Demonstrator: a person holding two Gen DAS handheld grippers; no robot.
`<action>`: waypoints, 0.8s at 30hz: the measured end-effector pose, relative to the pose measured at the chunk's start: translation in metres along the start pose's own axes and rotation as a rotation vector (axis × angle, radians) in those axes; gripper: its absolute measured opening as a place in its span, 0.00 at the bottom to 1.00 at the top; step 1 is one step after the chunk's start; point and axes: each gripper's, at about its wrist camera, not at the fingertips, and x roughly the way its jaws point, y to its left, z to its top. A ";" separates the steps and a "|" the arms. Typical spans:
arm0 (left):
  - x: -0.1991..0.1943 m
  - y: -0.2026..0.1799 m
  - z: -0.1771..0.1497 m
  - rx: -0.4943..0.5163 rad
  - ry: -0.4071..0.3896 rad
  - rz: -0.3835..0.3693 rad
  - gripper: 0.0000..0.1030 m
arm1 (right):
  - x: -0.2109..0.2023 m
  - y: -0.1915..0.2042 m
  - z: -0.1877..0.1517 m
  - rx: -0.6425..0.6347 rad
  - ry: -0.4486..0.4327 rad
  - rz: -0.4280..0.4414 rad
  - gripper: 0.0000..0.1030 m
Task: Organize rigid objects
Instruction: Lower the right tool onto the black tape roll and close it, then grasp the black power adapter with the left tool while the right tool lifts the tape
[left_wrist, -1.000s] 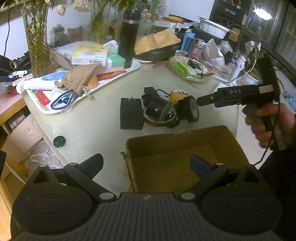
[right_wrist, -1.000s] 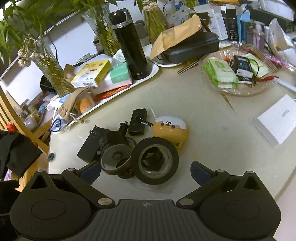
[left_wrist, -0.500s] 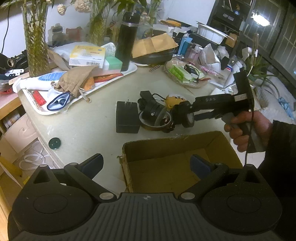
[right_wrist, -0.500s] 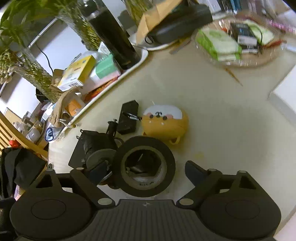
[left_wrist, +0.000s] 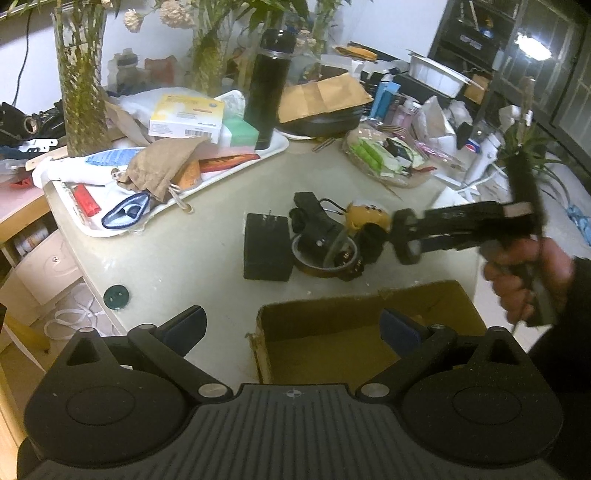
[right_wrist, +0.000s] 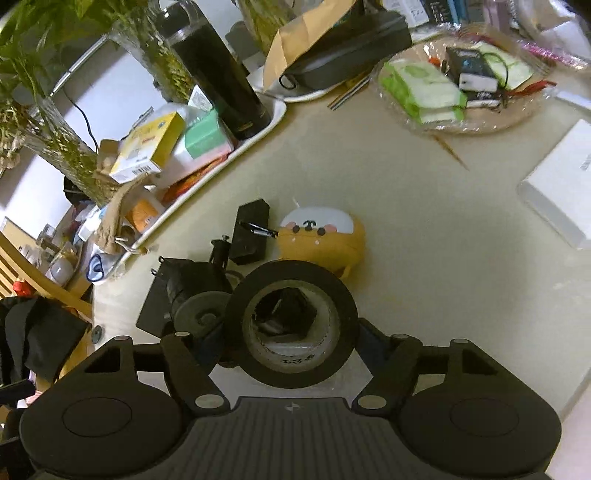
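Cluttered beige tabletop (right_wrist: 424, 229) | our right gripper (right_wrist: 291, 343) clamps the black tape roll (right_wrist: 291, 328), lower centre | left gripper (left_wrist: 291, 326) spread, empty, over the cardboard box (left_wrist: 354, 332) | we'd lift straight, clearing the yellow plush case (right_wrist: 325, 236).

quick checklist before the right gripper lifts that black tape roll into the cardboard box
1. Grip: right gripper has a finger on each side of the black tape roll; ok, though firm contact cannot be told.
2. Roll clear of neighbours: it sits against the black cylindrical camera lens and close to the yellow plush toy; not ok, lift straight up.
3. Something dark shows through the roll's core; whether it comes along, cannot tell.
4. Open brown cardboard box: visible floor bare; ok.
5. Left gripper open, holding nothing, hovering over the box's near edge; may crowd the drop, not ok.
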 end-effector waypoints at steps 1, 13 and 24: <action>0.001 -0.001 0.002 -0.001 -0.003 -0.001 0.99 | -0.005 0.002 0.000 -0.009 -0.008 -0.005 0.73; 0.021 -0.009 0.041 0.034 -0.034 0.056 0.99 | -0.060 0.024 -0.002 -0.066 -0.068 -0.037 0.73; 0.048 -0.005 0.059 0.073 0.017 0.071 0.99 | -0.097 0.038 -0.006 -0.138 -0.107 -0.118 0.73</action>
